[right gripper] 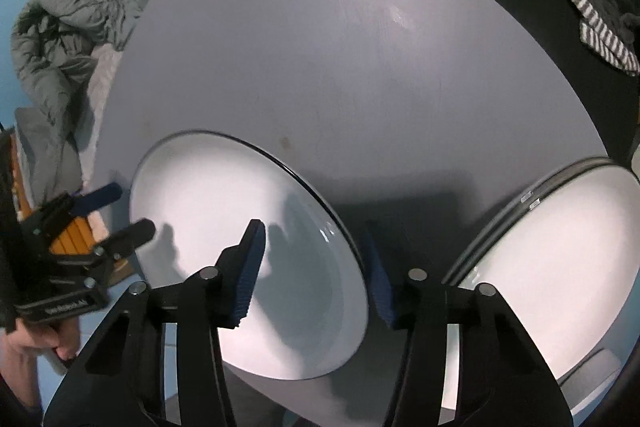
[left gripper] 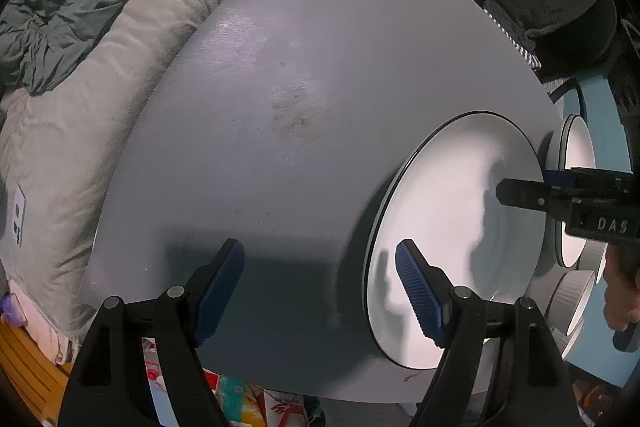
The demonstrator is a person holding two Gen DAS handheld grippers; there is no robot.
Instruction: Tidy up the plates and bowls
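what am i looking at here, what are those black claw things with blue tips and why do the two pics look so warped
The claws are hand-held grippers, one in each of a person's hands, each with a fisheye camera looking along its fingers, hence the warping.

One picture comes from the left gripper, the other from the right gripper.

Both hang over a round grey table. On it lies a white plate with a dark rim, and beside it a second white dish with a grey rim.

The left gripper stands wide open, holding nothing. The right gripper straddles the plate's edge, but its pads do not yet press on it. Bedding lies behind the table.
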